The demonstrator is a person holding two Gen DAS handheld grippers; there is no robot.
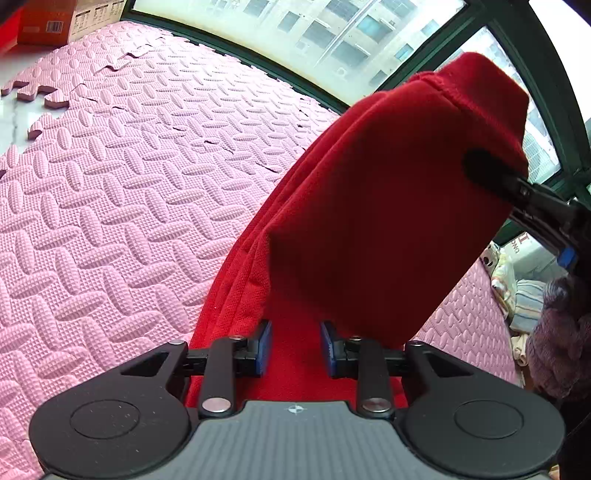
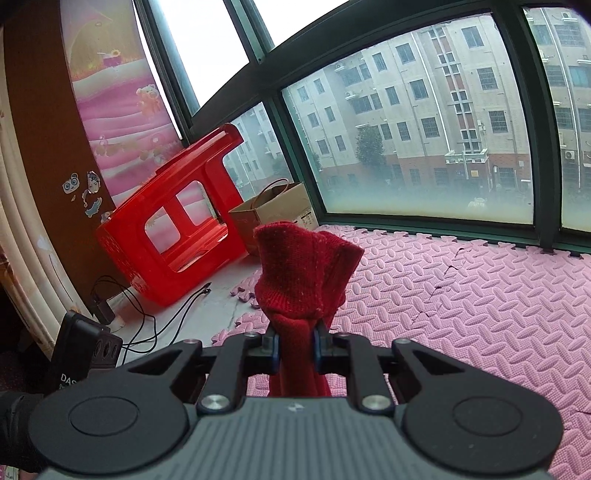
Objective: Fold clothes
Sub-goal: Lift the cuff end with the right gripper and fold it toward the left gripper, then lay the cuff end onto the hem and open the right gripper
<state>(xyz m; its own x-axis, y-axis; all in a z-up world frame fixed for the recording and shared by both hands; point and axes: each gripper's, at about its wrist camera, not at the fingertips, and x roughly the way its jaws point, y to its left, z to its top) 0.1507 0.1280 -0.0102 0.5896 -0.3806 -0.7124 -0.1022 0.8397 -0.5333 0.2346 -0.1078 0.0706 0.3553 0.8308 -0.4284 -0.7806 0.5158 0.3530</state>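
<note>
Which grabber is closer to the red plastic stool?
Right. The right gripper, shut on the red cloth, has the stool just ahead to its left. The left gripper sees no stool.

Deep red knit garment (image 1: 376, 221) all over, pink foam floor mat (image 1: 110, 184) embossed in a criss-cross oval tread, glossy red plastic stool (image 2: 173, 221) at nine o'clock, plain brown cardboard box (image 2: 280, 210) beside it, dark green window frame (image 2: 424, 229) behind.

"DAS" is read in white on the black device (image 2: 83, 360); a barcode is seen on the orange box (image 1: 48, 22), its print illegible
</note>
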